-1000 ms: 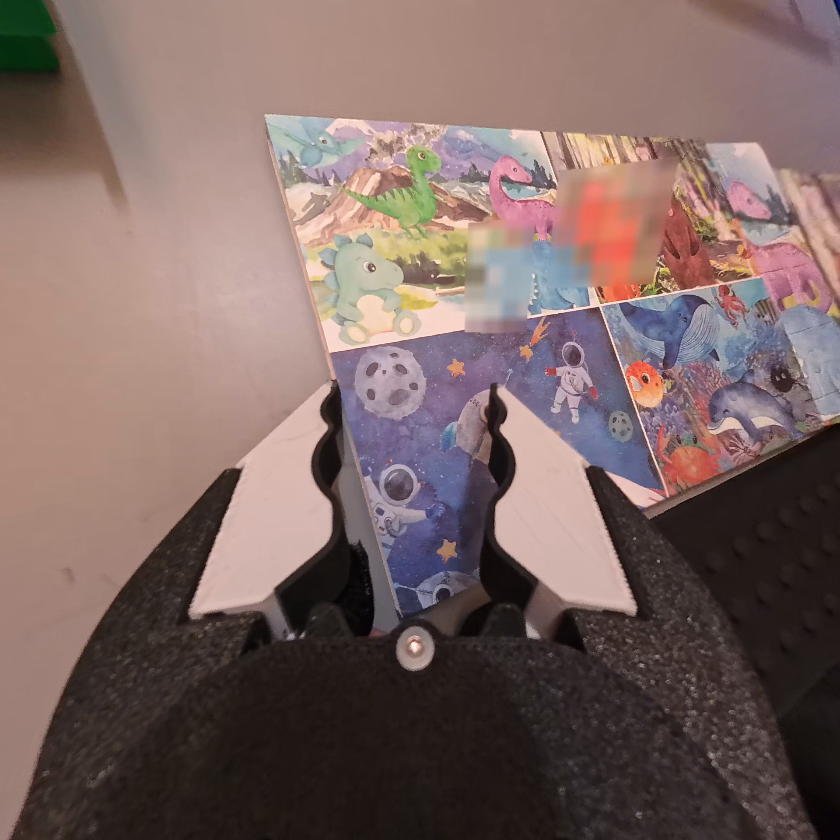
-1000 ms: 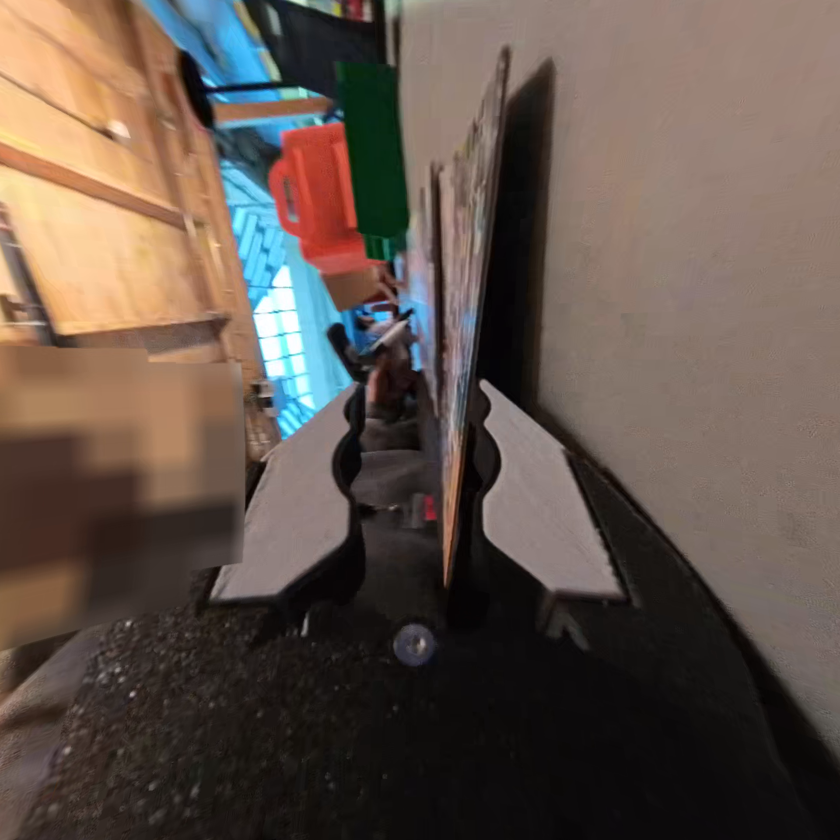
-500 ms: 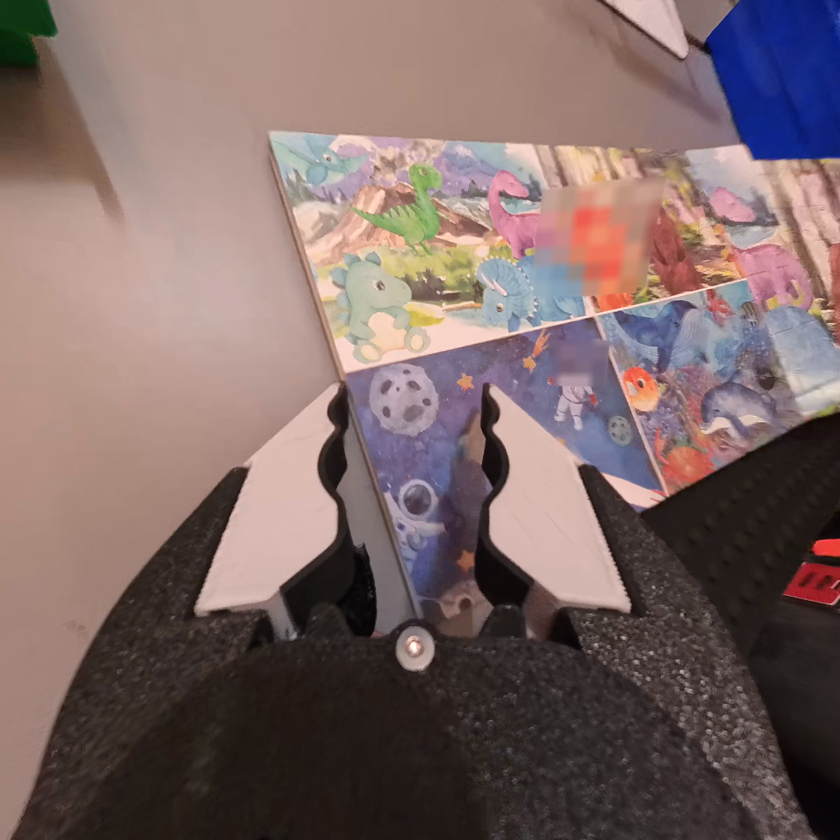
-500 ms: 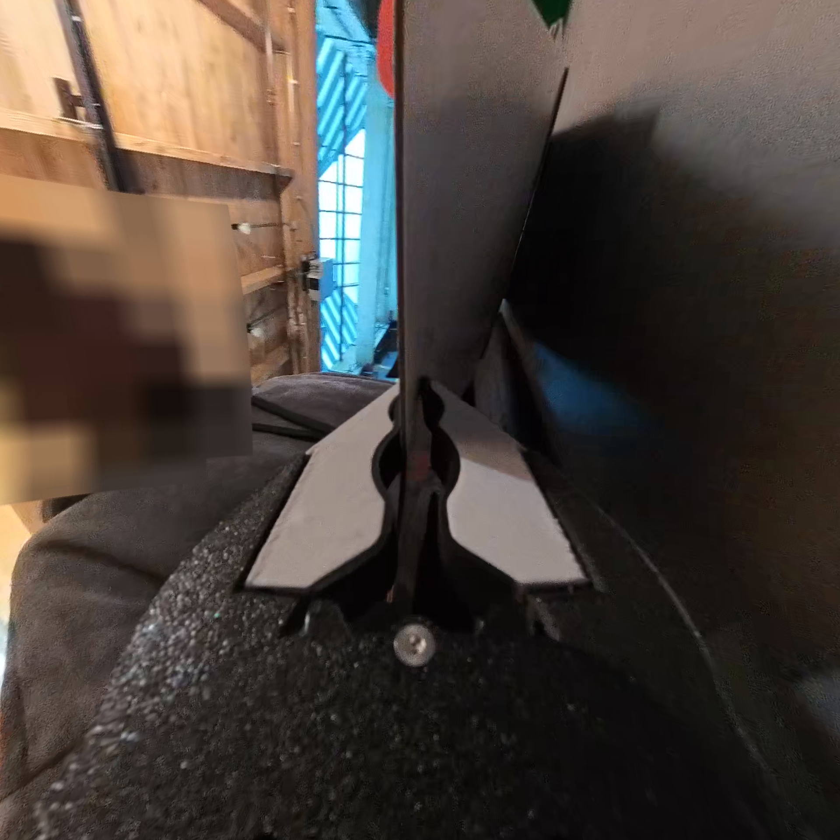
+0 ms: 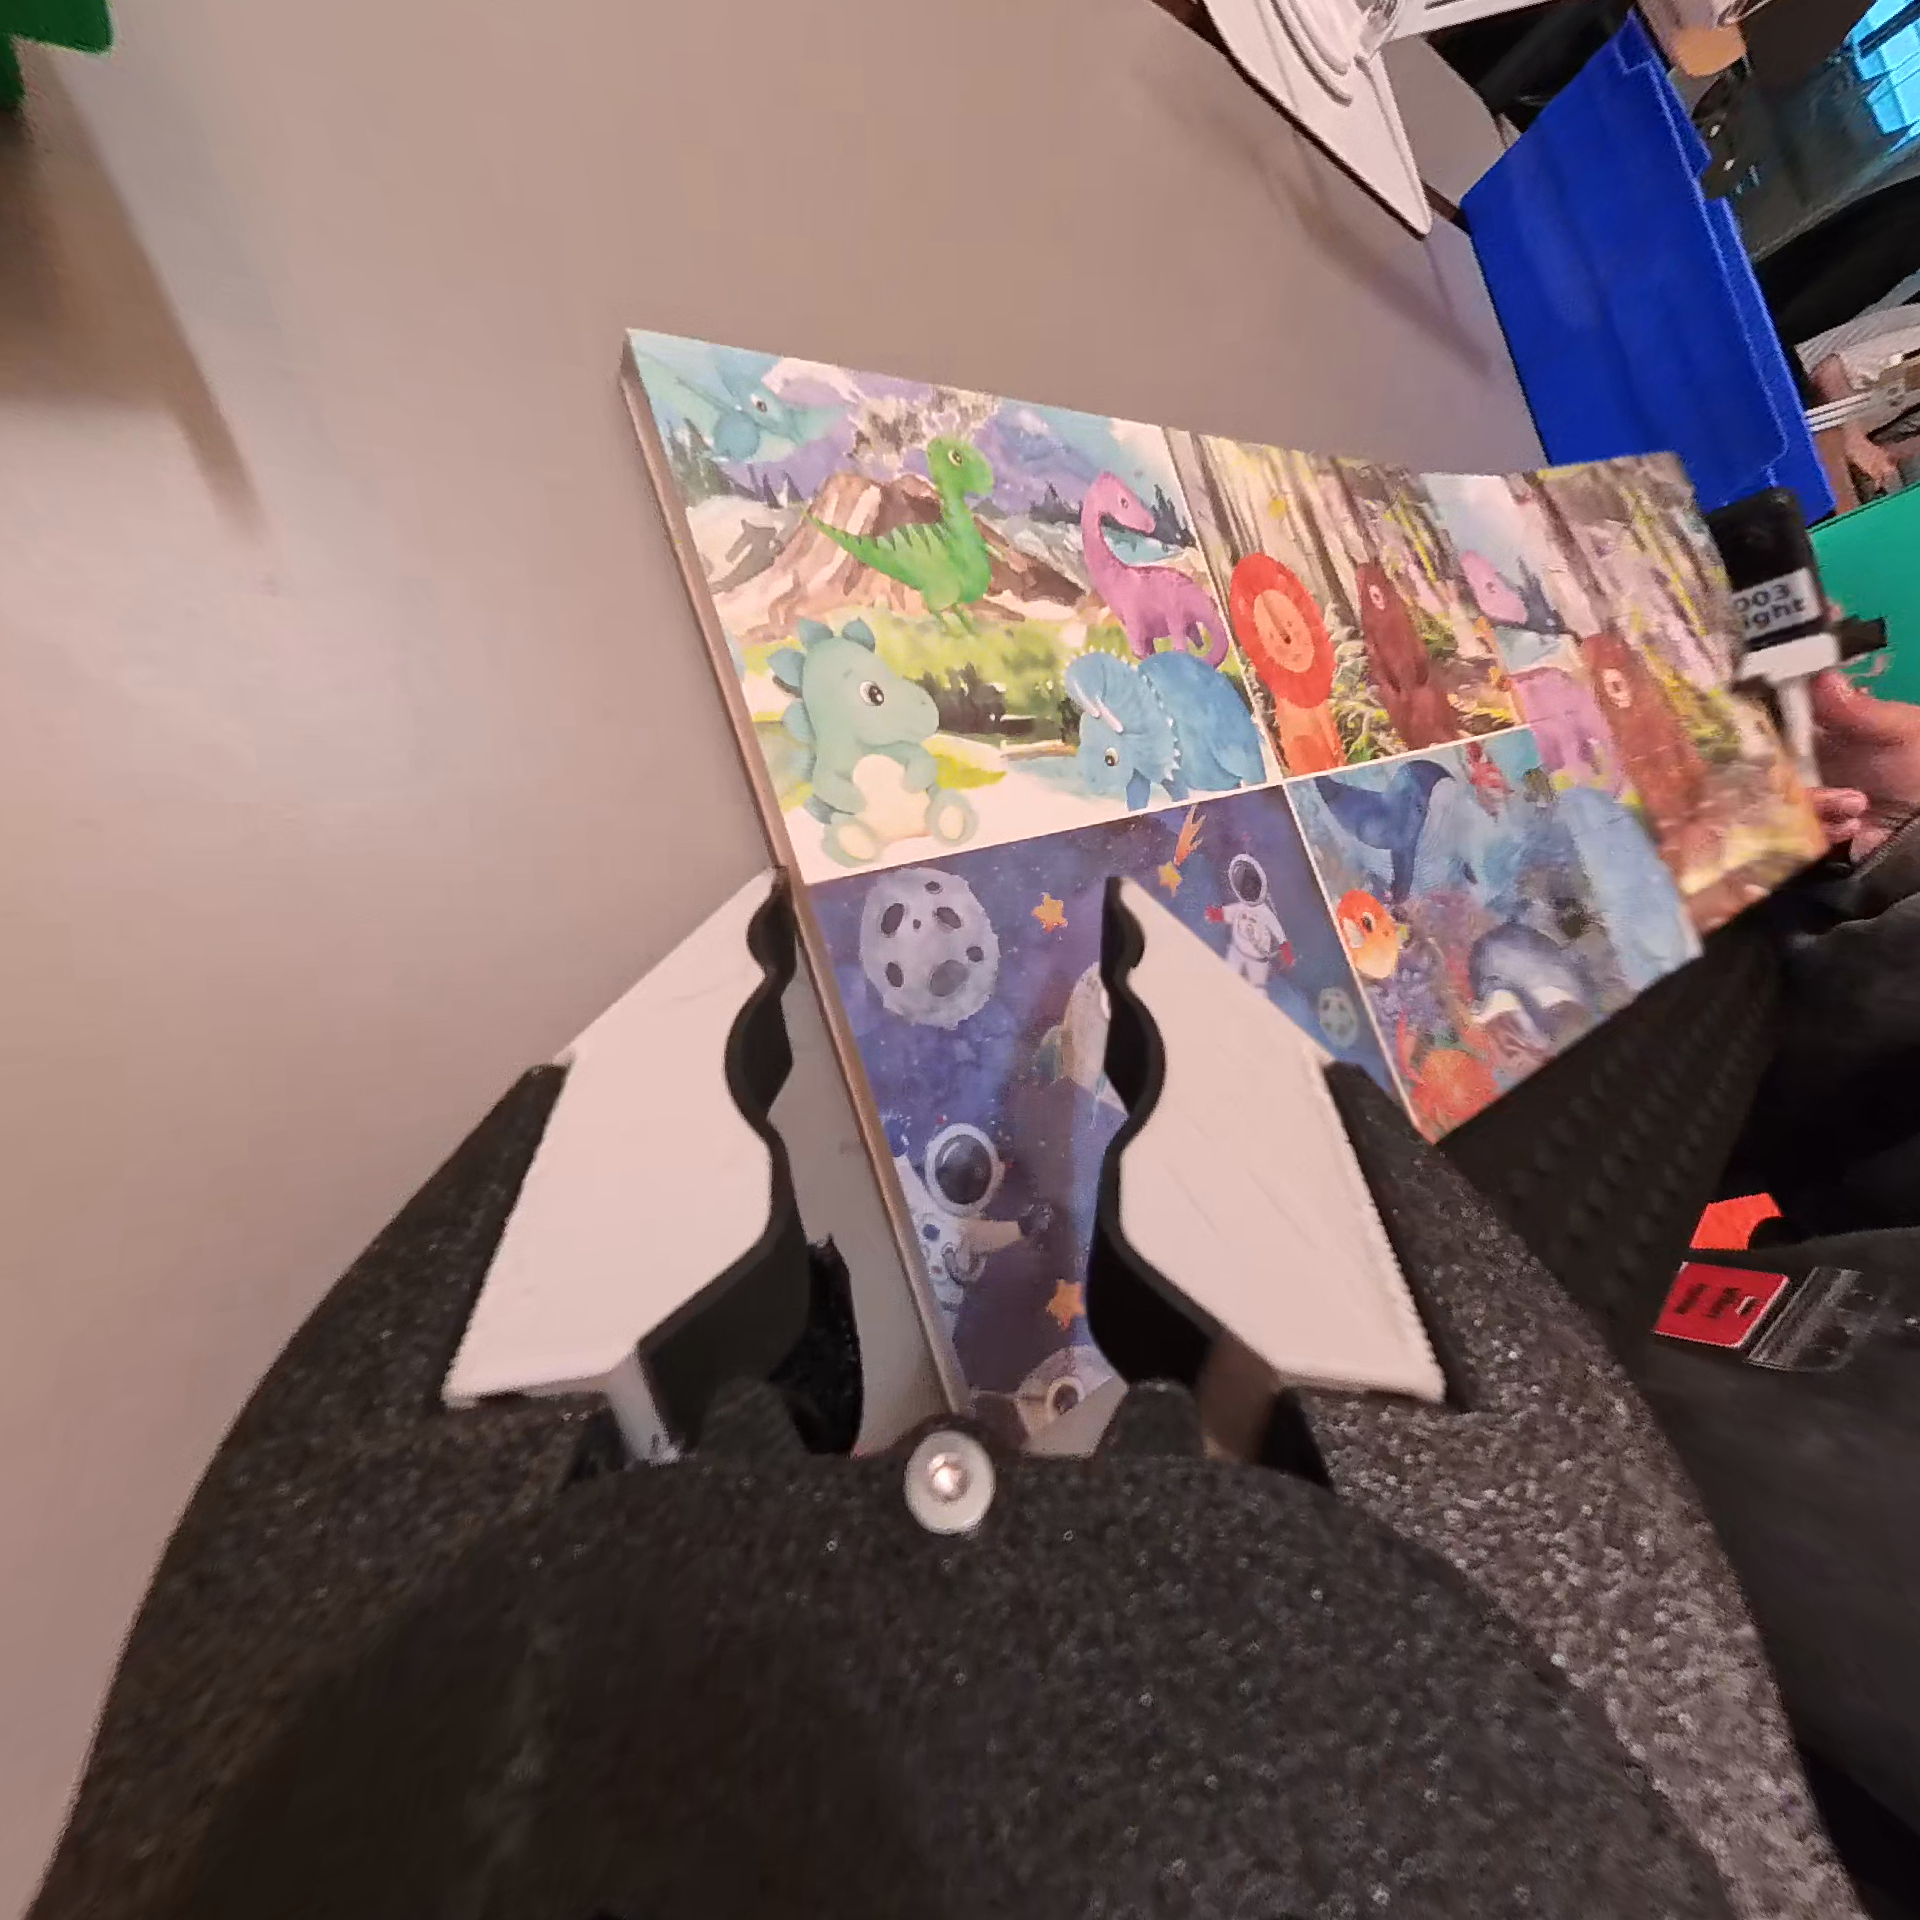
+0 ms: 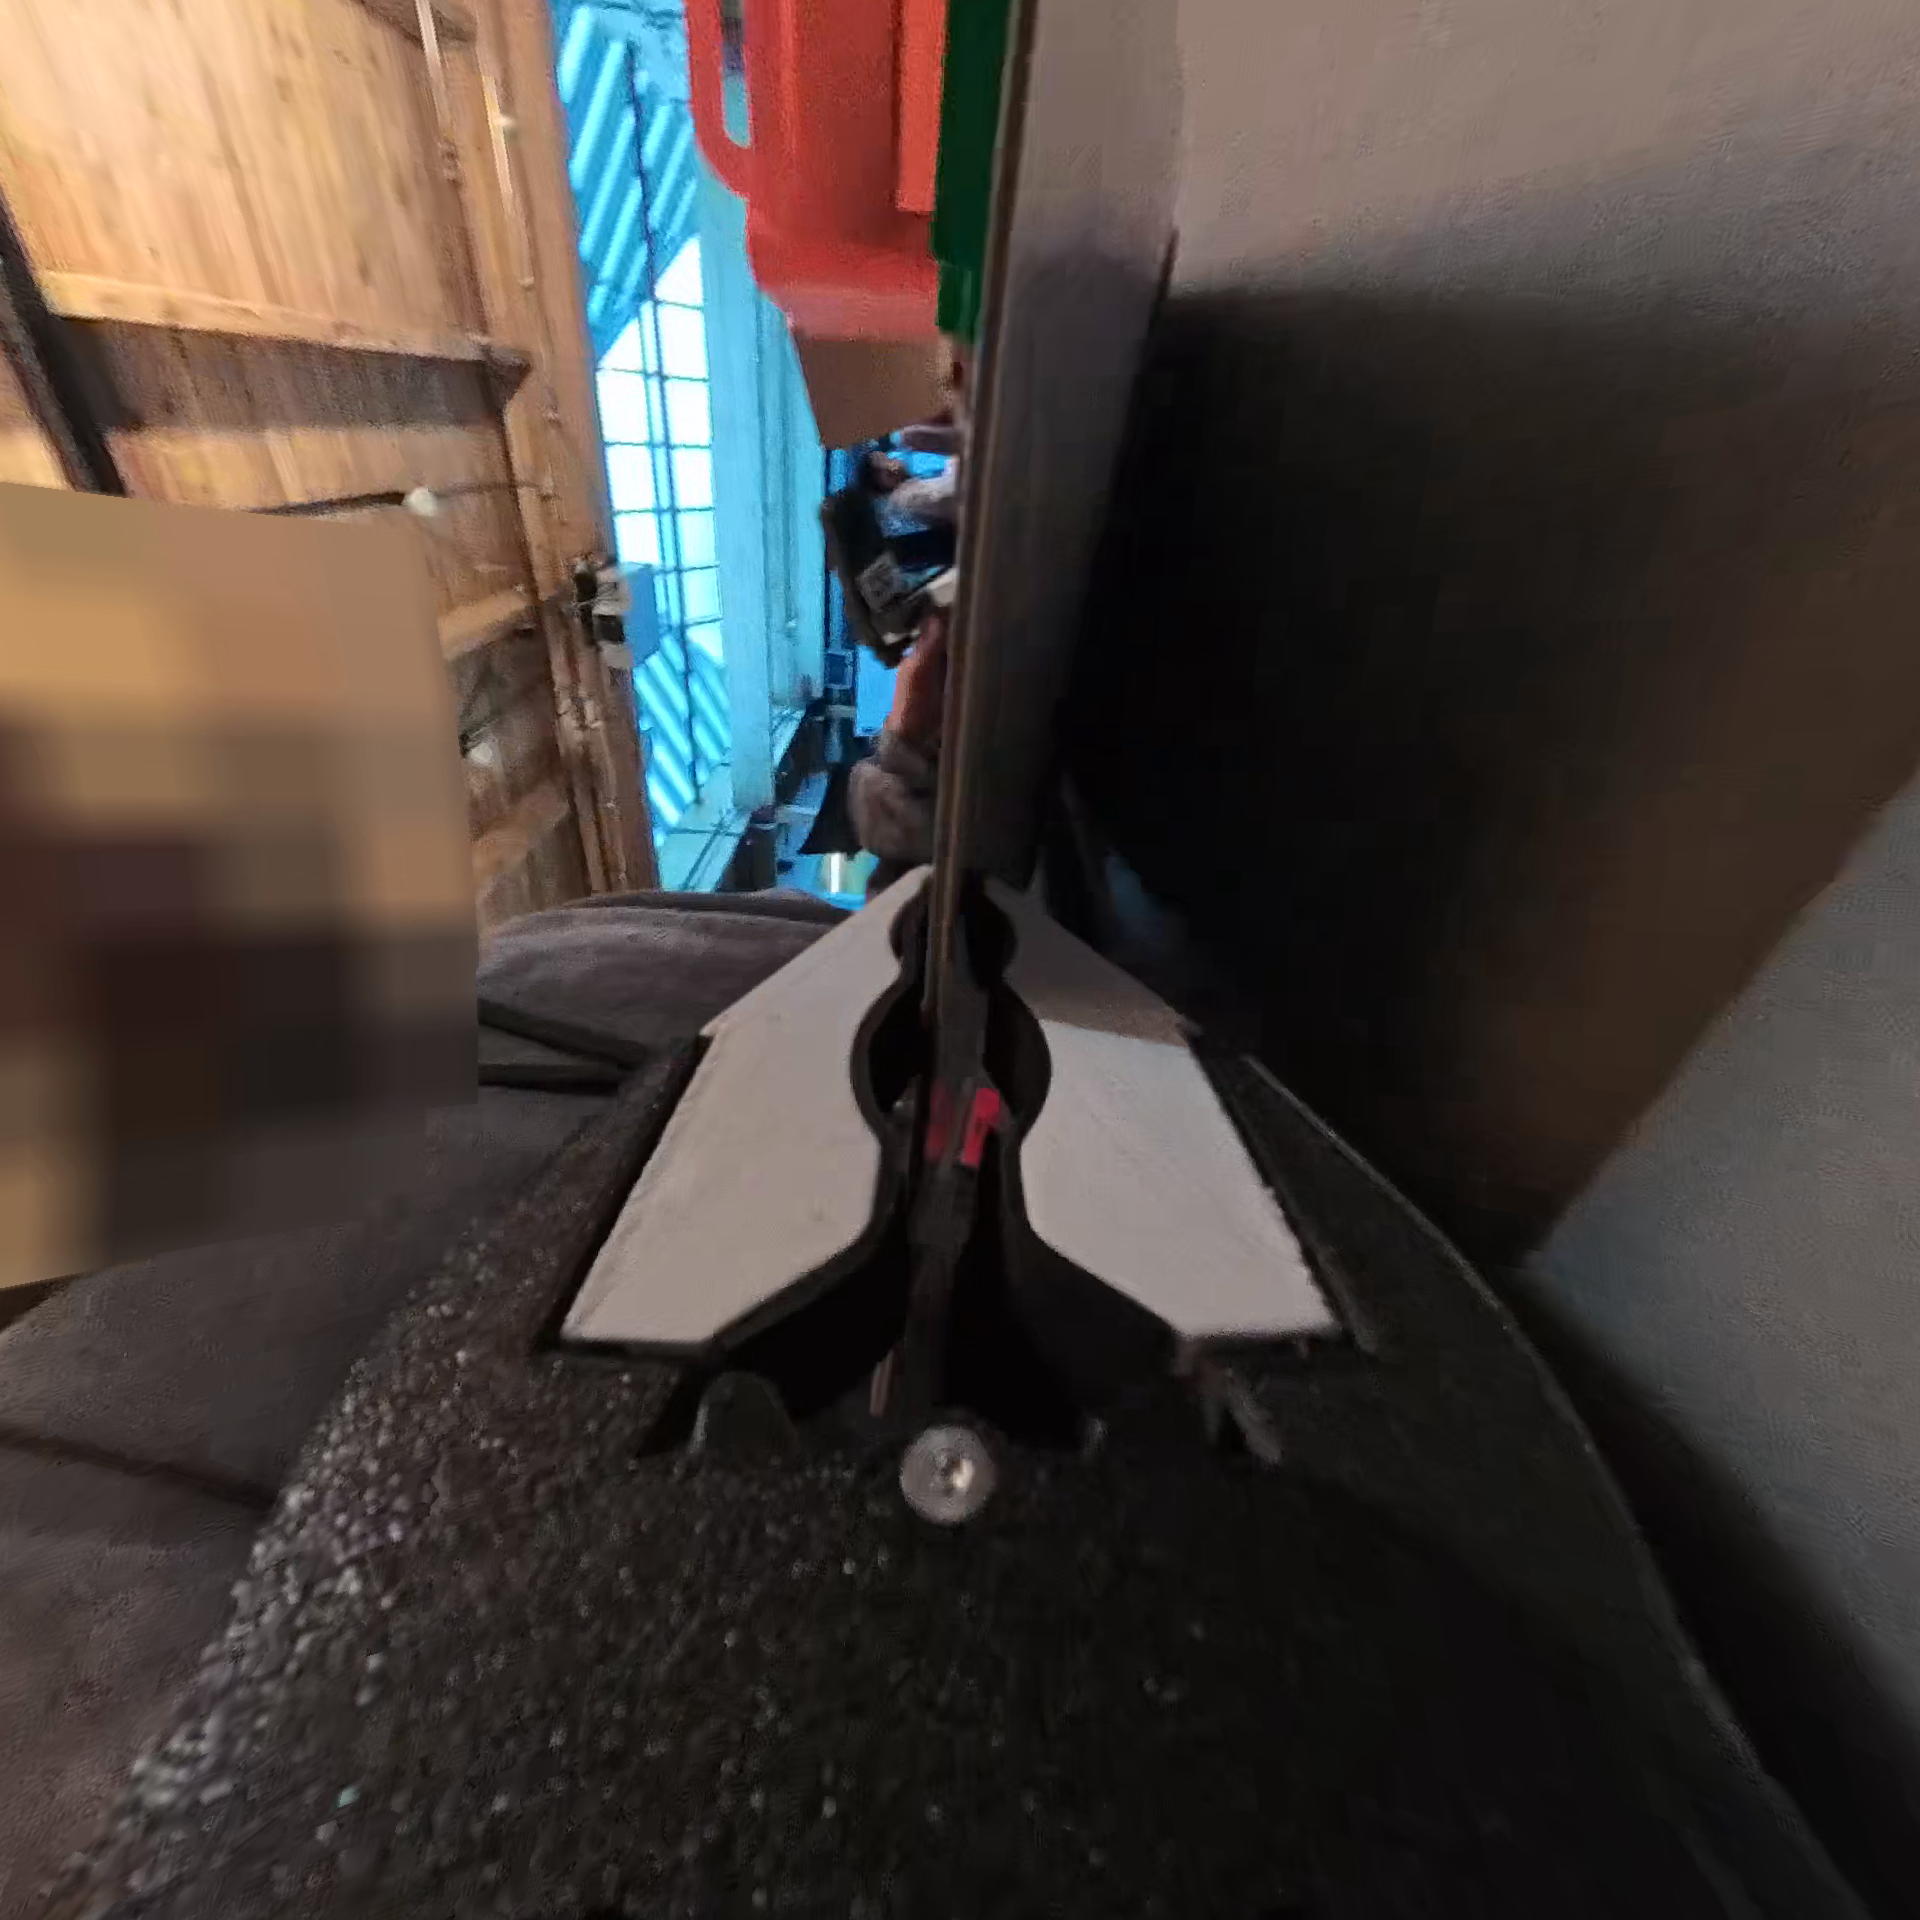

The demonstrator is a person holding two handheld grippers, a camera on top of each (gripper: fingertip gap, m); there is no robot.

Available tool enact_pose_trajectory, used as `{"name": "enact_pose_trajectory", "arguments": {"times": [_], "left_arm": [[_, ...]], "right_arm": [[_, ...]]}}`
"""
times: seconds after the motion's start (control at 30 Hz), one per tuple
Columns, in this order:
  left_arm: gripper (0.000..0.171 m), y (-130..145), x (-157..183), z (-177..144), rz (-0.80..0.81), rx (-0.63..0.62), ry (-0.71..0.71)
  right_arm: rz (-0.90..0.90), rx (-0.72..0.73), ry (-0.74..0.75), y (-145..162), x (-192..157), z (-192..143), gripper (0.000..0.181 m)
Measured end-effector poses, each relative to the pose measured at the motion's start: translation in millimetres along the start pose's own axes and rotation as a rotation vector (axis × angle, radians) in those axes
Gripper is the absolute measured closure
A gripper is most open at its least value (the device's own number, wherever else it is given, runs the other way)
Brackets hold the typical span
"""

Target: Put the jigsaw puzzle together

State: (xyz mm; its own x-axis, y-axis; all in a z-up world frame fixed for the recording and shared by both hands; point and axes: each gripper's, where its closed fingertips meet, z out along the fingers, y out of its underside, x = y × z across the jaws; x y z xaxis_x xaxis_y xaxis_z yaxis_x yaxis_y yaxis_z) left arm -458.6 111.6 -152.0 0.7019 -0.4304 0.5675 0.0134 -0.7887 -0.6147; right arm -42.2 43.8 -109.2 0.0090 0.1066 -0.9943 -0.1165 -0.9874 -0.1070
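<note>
**Puzzle board pinched at one end, loose at the other**

Across the middle of the left wrist view, the jigsaw puzzle board (image 5: 1039, 665) is tilting over the grey bench (image 5: 364, 520), printed side facing the camera: dinosaurs upper left, forest animals upper right, astronauts lower left, sea creatures lower right. The left tool (image 5: 945, 904) is sitting with its jaws spread wide around the board's near corner; one white finger (image 5: 644, 1164) is lying behind the board's edge and the other in front of the space picture, with a clear gap on the front side, so it isn't really pinching anything.

At the far right edge of that frame, a hand (image 5: 1860, 727) is showing by the board's other end, next to a black device with a white label (image 5: 1766, 592). A blue bin (image 5: 1621, 270) is standing in the upper right.

Over in the right wrist view, the right tool (image 6: 961, 914) is clamping tight on the board (image 6: 1070, 468), which is showing edge-on and running straight up the middle of the frame, plain dark back to the right. Red (image 6: 831, 156) and green (image 6: 971, 156) bins are blurring along the top, with wooden panelling (image 6: 260, 208) at upper left.
</note>
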Motion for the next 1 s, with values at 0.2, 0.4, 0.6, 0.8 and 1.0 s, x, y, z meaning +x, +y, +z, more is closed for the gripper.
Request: {"name": "enact_pose_trajectory", "arguments": {"times": [0.2, 0.4, 0.6, 0.8, 1.0], "left_arm": [[0.103, 1, 7, 2, 0.017, 0.015, 0.023], [0.107, 1, 13, 8, 0.012, 0.015, 0.032], [0.112, 2, 10, 8, 0.024, 0.000, -0.002], [0.119, 8, 19, 13, 0.035, 0.020, 0.015], [0.145, 17, 20, 24, 0.150, -0.067, -0.119]], "right_arm": [[0.011, -0.023, 0.049, 6, 6, 16, 0.179], [0.058, -0.087, 0.161, -4, 38, 50, 0.179], [-0.076, -0.118, 0.482, -12, 55, 55, 0.149], [-0.286, -0.077, 0.931, -15, 53, 7, 0.120], [-0.600, -0.266, 1.480, -34, 38, -24, 0.103]]}}
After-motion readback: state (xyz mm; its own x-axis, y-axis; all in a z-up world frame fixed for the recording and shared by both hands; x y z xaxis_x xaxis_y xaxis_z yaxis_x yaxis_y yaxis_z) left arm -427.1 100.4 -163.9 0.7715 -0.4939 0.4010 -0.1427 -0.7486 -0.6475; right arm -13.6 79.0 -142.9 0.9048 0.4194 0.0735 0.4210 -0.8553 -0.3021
